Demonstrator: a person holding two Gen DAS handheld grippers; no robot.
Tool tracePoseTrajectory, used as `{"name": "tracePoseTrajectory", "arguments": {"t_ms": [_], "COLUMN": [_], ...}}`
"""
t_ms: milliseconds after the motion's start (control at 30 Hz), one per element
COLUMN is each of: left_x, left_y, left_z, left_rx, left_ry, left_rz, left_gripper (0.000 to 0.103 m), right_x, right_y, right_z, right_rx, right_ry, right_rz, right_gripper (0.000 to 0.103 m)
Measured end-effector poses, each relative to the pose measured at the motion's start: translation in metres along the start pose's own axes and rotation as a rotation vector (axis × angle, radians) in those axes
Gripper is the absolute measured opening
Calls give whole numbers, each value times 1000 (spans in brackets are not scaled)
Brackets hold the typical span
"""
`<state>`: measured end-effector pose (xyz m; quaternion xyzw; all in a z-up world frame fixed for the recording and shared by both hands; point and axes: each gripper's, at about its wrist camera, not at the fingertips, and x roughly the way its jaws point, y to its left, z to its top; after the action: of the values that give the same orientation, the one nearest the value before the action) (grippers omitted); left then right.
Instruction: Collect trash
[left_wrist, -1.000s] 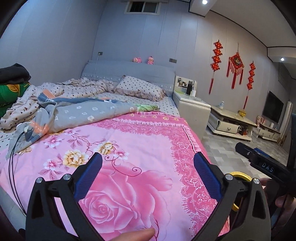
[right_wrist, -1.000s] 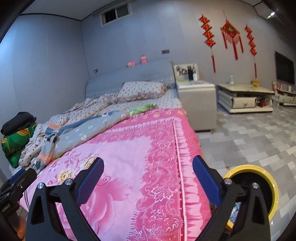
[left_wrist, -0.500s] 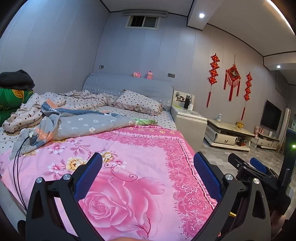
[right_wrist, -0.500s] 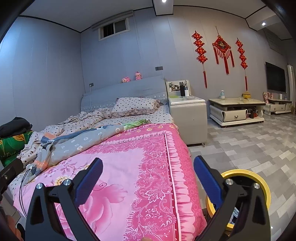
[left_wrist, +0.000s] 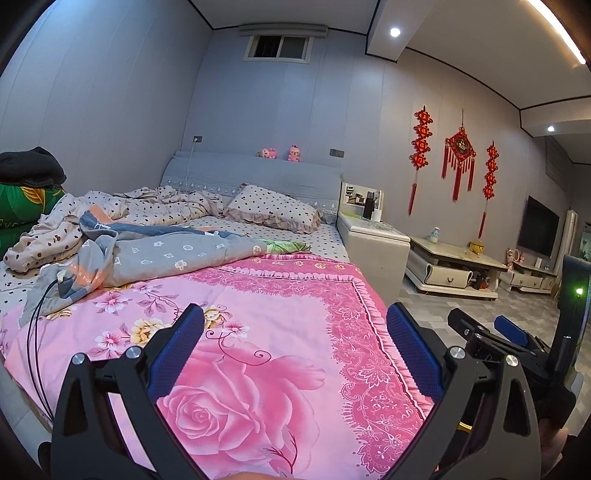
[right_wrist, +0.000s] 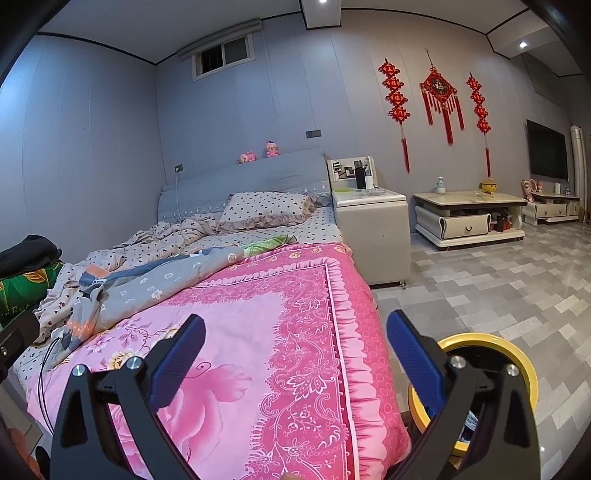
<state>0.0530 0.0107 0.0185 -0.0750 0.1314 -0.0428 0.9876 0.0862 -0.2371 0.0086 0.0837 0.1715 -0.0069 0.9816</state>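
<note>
- Left gripper (left_wrist: 295, 350) is being held with jaws spread wide, nothing between the blue pads (left_wrist: 177, 354), above the pink floral quilt (left_wrist: 266, 332).
- Right gripper (right_wrist: 295, 354) is likewise being held wide apart and empty, over the quilt's frilled edge (right_wrist: 354, 332).
- Yellow-rimmed trash bin (right_wrist: 517, 354) is being seen on the tiled floor (right_wrist: 498, 277) just beside the bed's foot corner, partly hidden behind the right finger; something is lying inside, too hidden to tell.
- Grey blanket (left_wrist: 166, 254) is lying crumpled further up the bed; polka-dot pillow (left_wrist: 273, 210) is resting at the headboard.
- White nightstand (right_wrist: 373, 236) is standing beside the bed.
</note>
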Motion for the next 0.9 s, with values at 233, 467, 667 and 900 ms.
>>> {"name": "tracePoseTrajectory", "arguments": {"t_ms": [233, 467, 667, 900], "left_x": [4, 7, 9, 10], "left_y": [-2, -2, -3, -2], "left_z": [-1, -3, -5, -6], "left_rx": [6, 12, 12, 11], "left_ry": [9, 16, 20, 22], "left_rz": [-6, -12, -15, -19], "left_gripper": [95, 95, 95, 95], "right_x": [3, 7, 8, 10], "right_y": [-1, -1, -2, -4], "right_z": [-2, -3, -4, -4], "right_rx": [5, 9, 11, 12], "right_ry": [13, 30, 35, 37], "right_rz": [-3, -5, -5, -5], "right_gripper": [95, 95, 95, 95]}}
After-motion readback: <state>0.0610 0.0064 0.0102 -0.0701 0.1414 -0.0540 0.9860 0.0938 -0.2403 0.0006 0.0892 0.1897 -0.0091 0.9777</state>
